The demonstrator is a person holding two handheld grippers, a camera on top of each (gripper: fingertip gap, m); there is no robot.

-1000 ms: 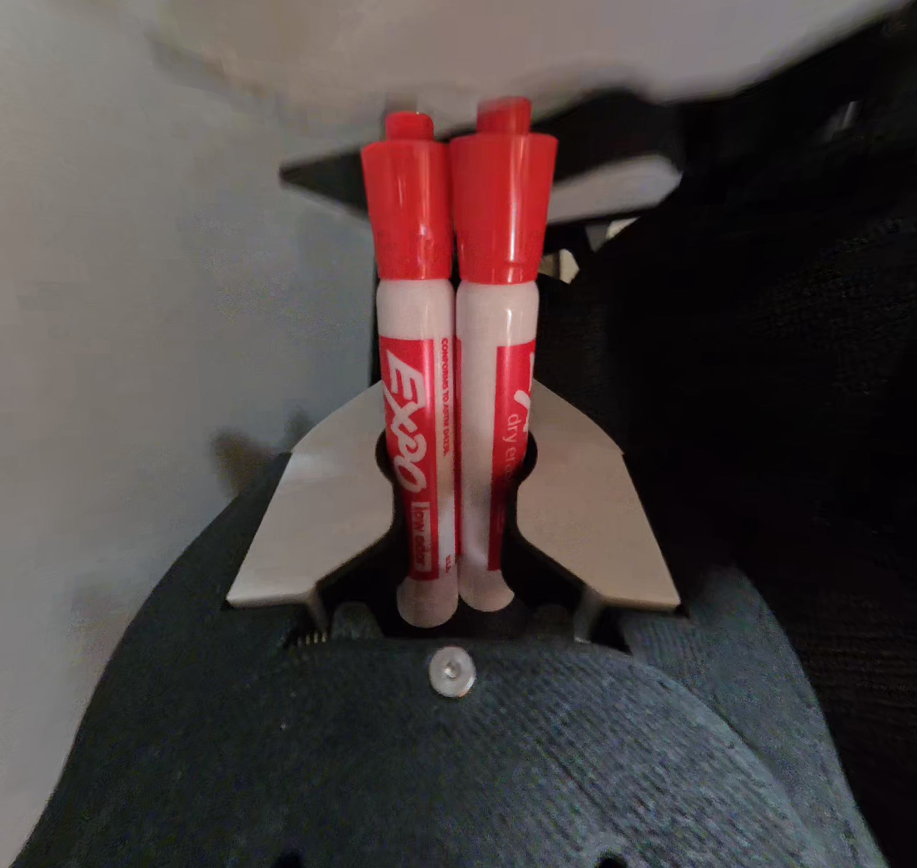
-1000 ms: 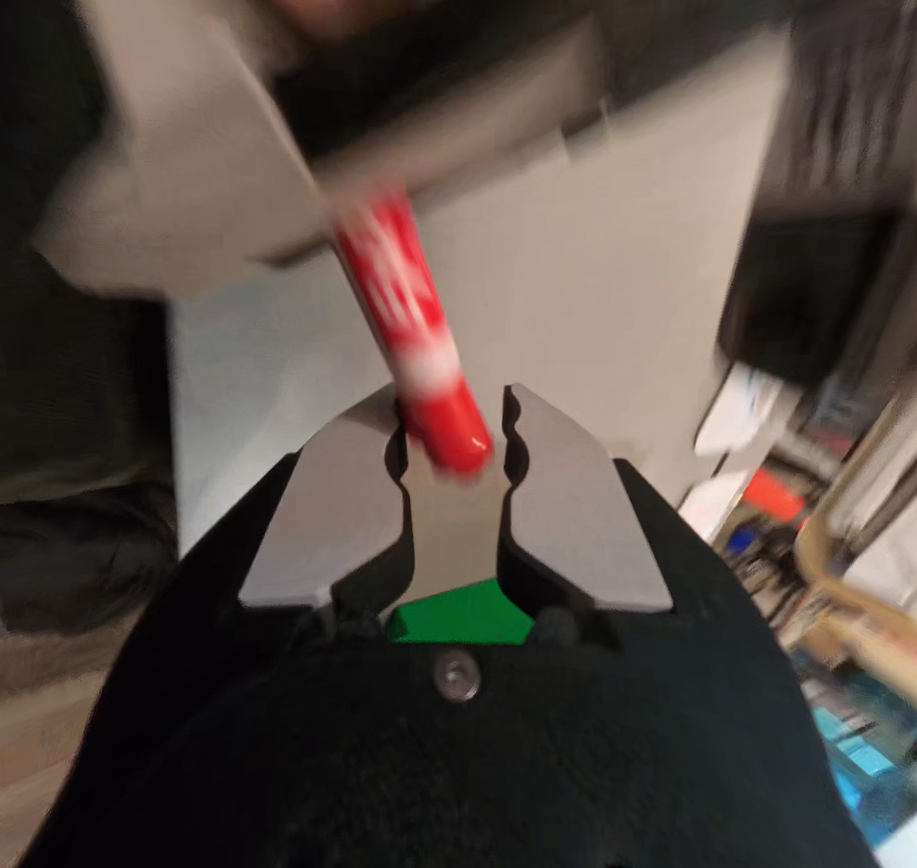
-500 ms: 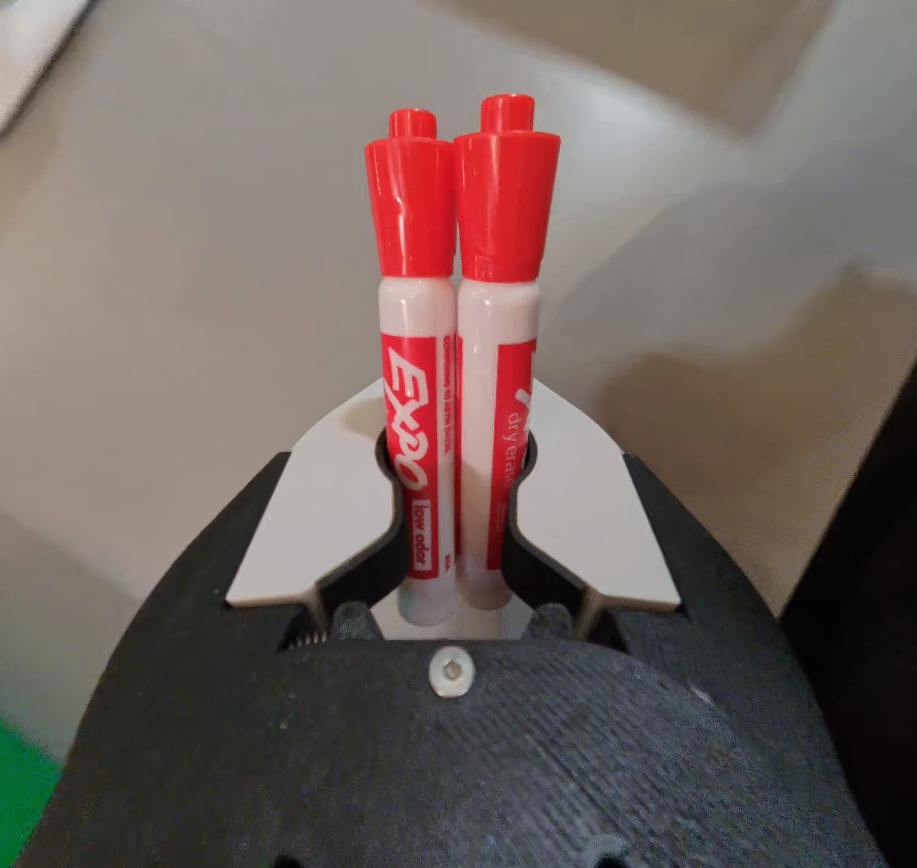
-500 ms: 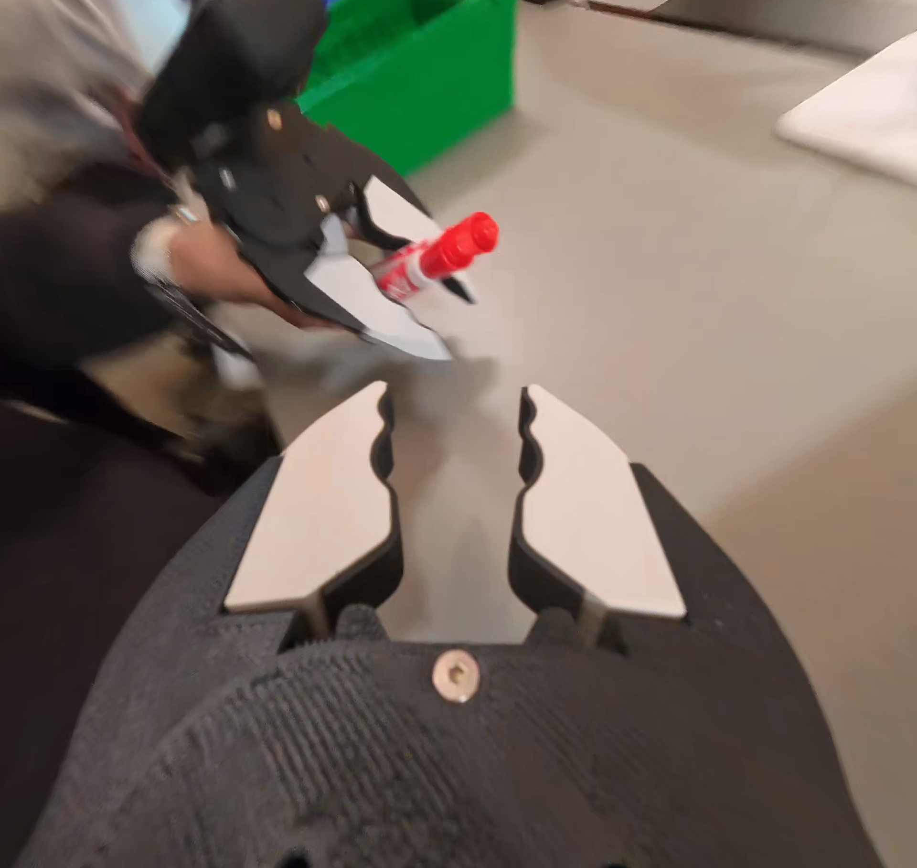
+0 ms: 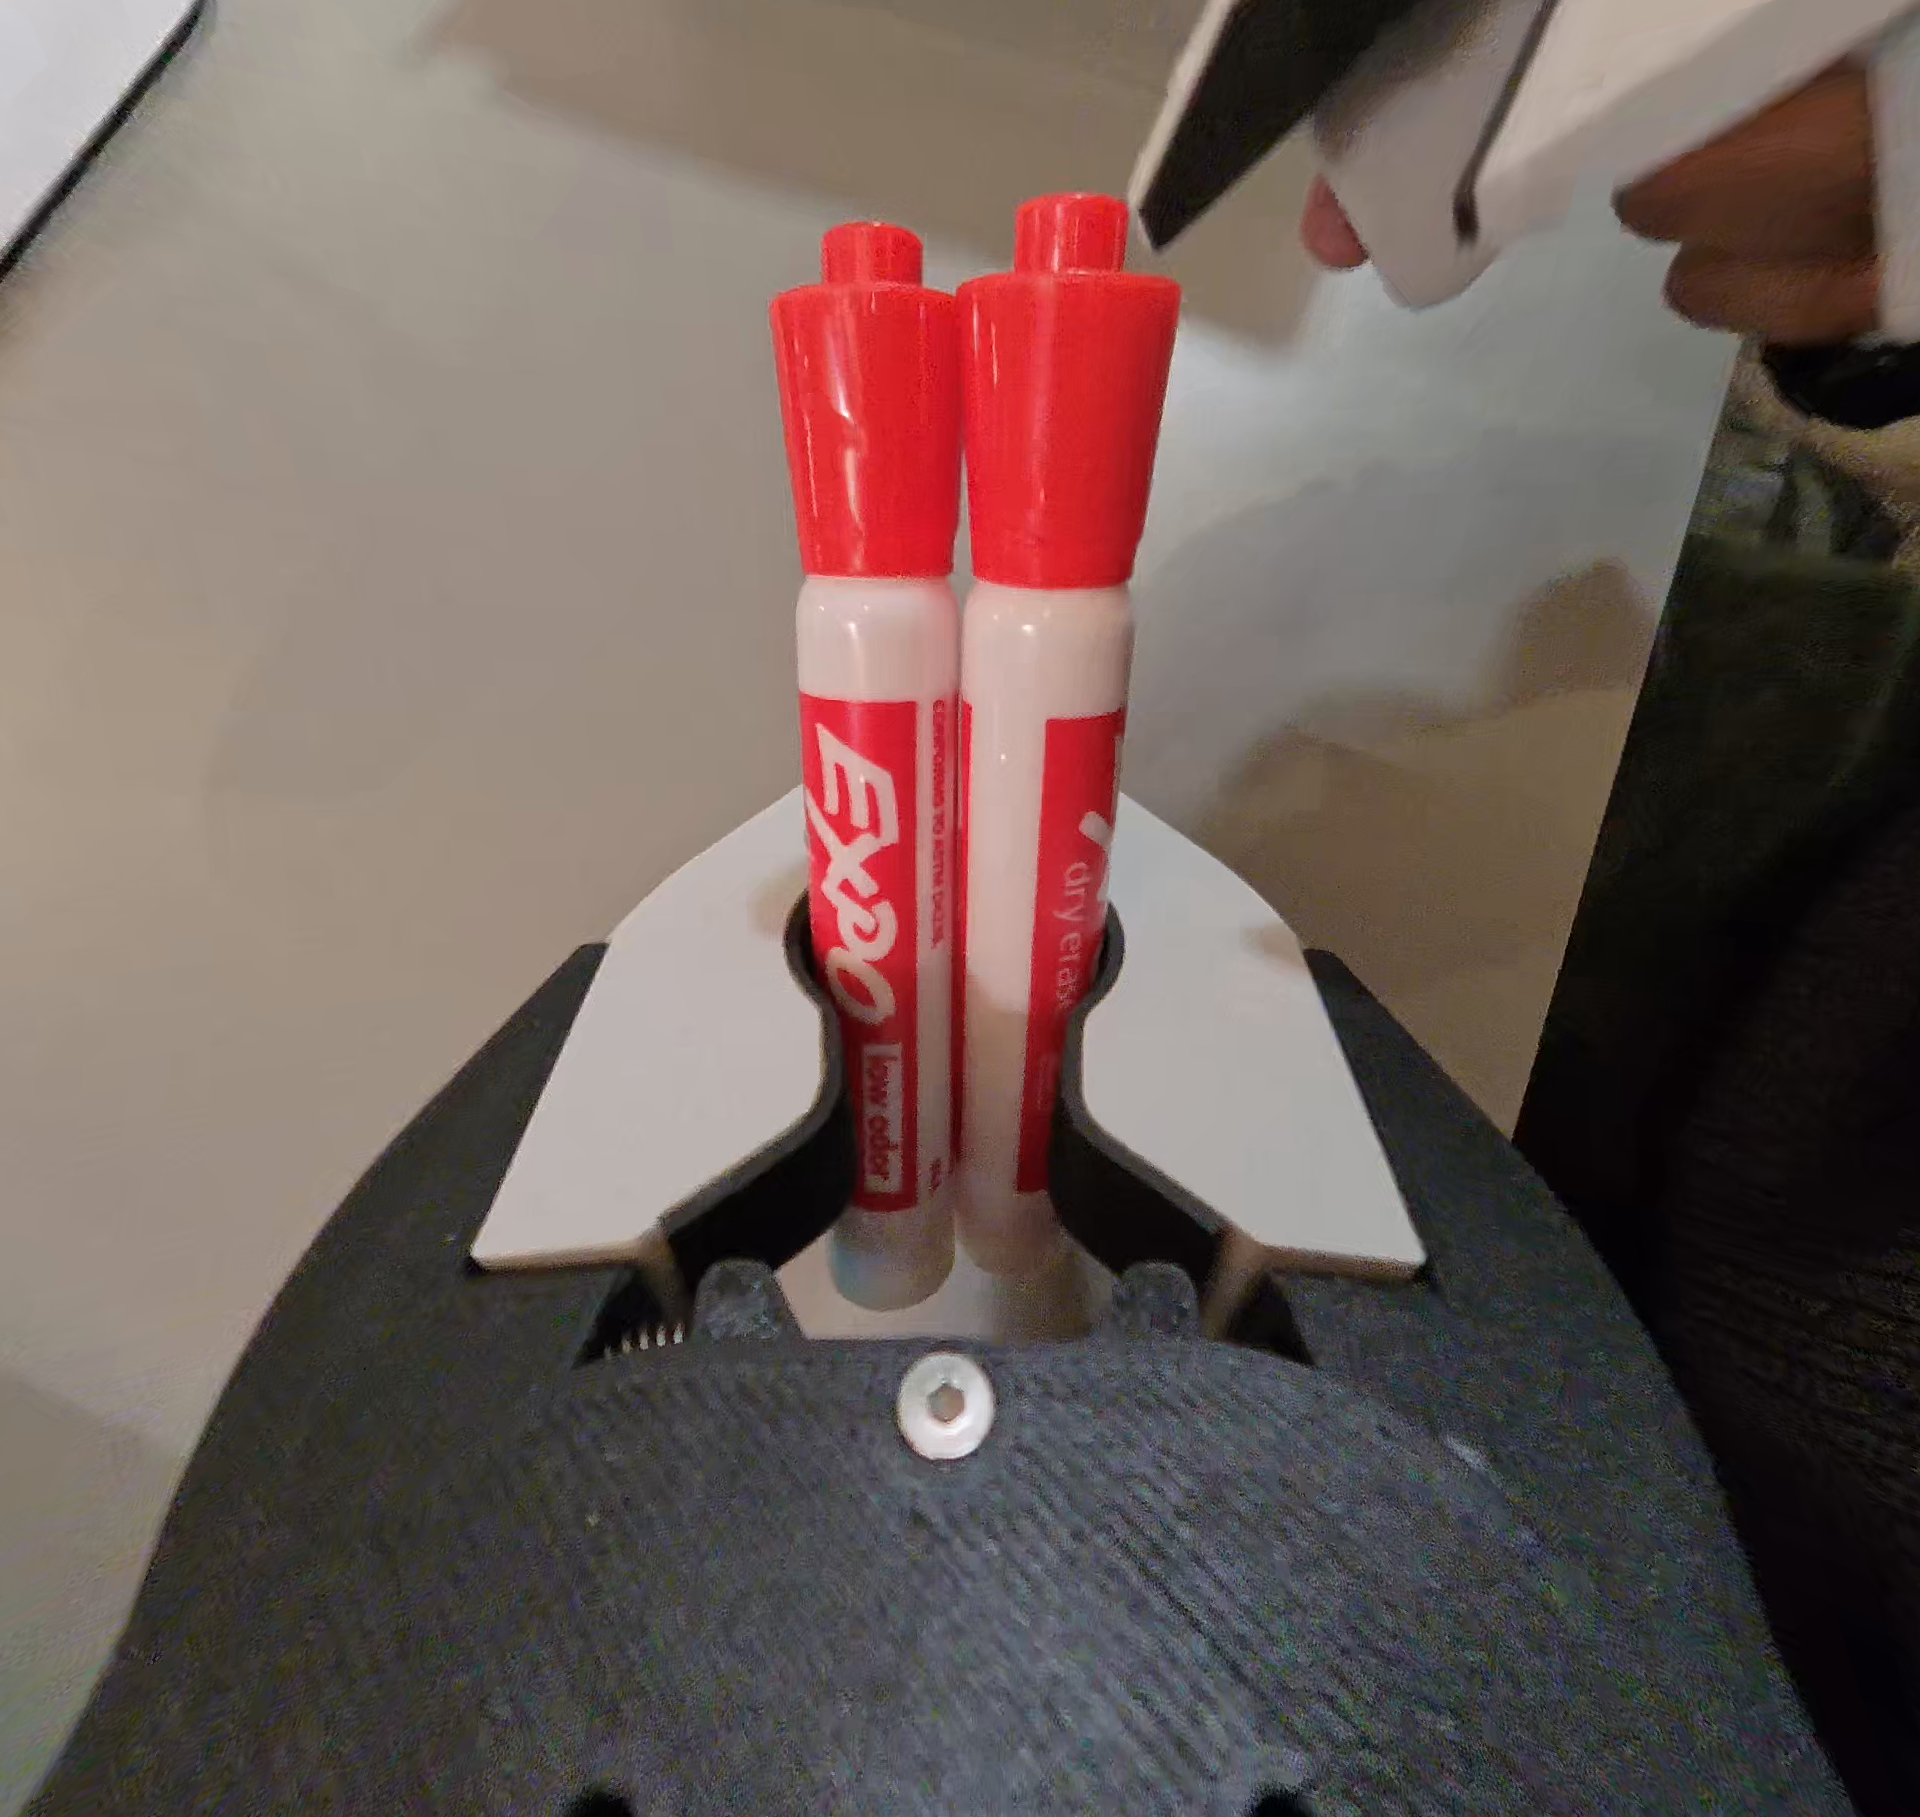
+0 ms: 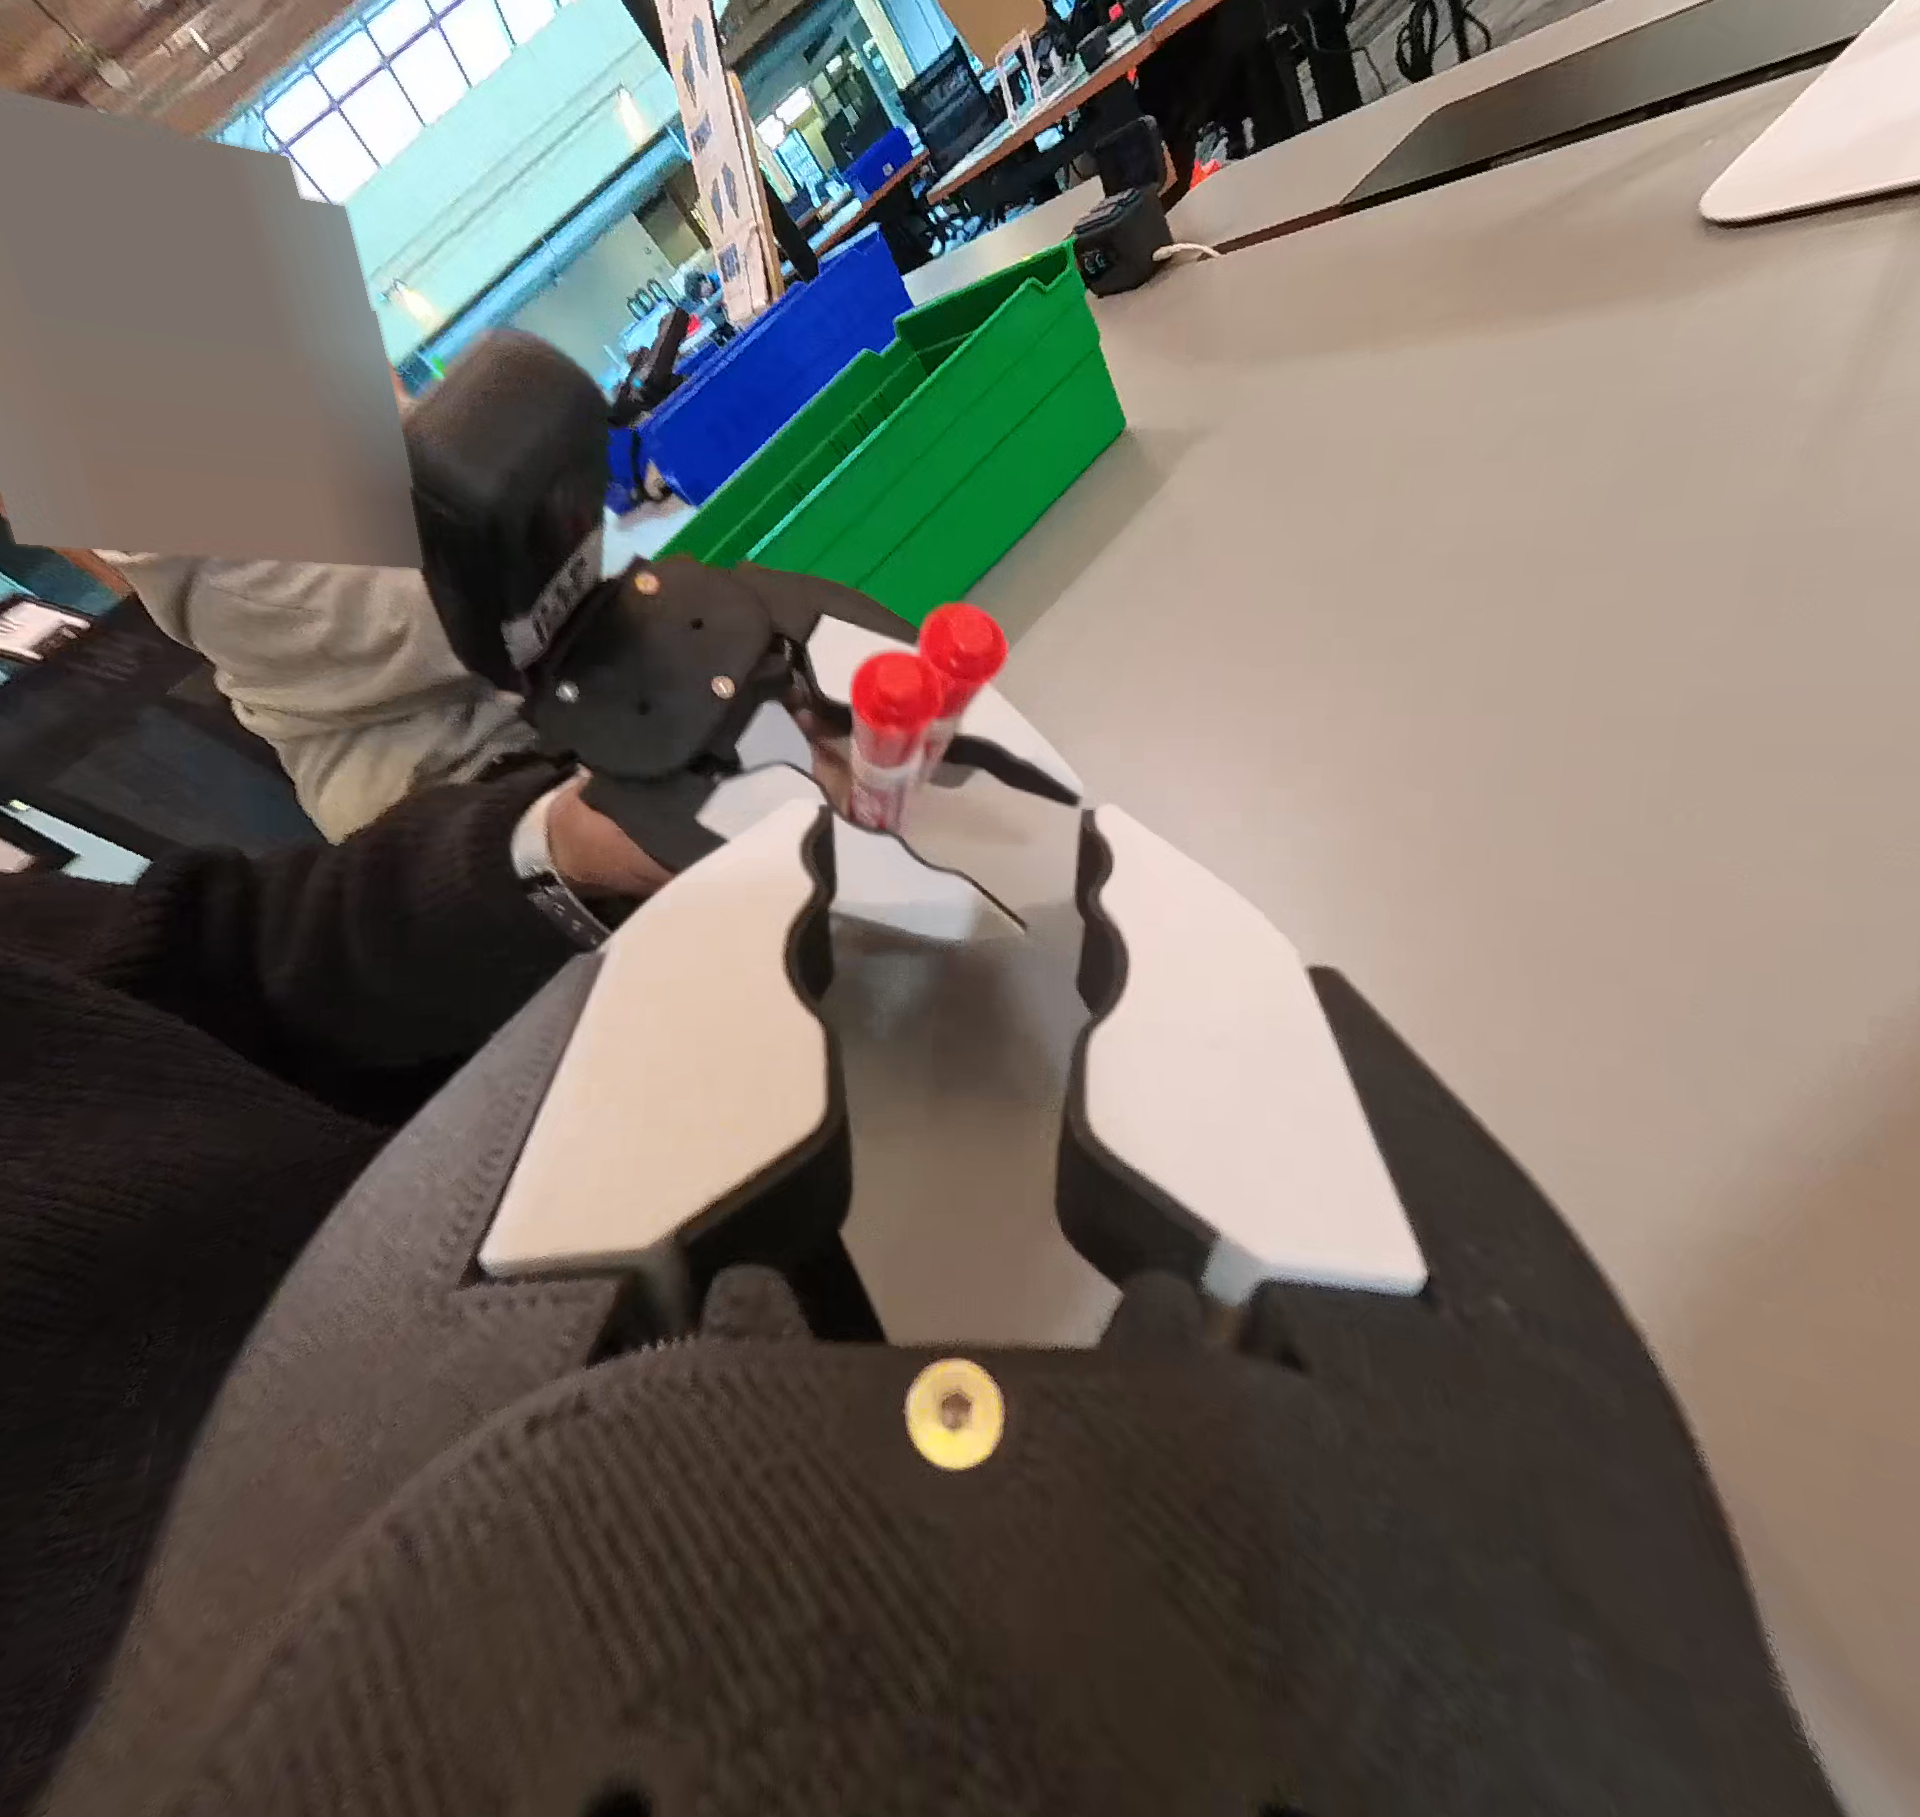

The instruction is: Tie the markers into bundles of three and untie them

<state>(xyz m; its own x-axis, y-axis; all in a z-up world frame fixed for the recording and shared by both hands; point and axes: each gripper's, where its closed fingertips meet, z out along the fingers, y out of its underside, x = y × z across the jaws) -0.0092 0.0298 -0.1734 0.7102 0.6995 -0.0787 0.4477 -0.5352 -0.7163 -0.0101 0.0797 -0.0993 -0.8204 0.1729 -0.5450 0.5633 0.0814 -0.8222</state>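
My left gripper [image 5: 954, 894] is shut on two red-capped white markers [image 5: 966, 624], held side by side with caps pointing away from it, above a grey table [image 5: 364, 520]. The right gripper shows at the upper right of the left wrist view [image 5: 1351, 105], close to the cap tips. In the right wrist view my right gripper [image 6: 951, 832] is open and empty. The markers [image 6: 914, 707] stand just beyond its fingertips, in the left gripper [image 6: 644, 687], which a hand holds.
A green bin [image 6: 935, 448] stands on the grey table [image 6: 1507, 624] behind the markers, with blue bins [image 6: 769, 365] beyond it. A small black box [image 6: 1122, 235] and a white board [image 6: 1829, 136] lie farther back. A white board corner [image 5: 73, 53] shows upper left. The left gripper's tips are roughly 9 centimeters from the right gripper's.
The right gripper has swung round and come close to the marker caps. The left gripper has kept its hold on both markers while moving over the table.
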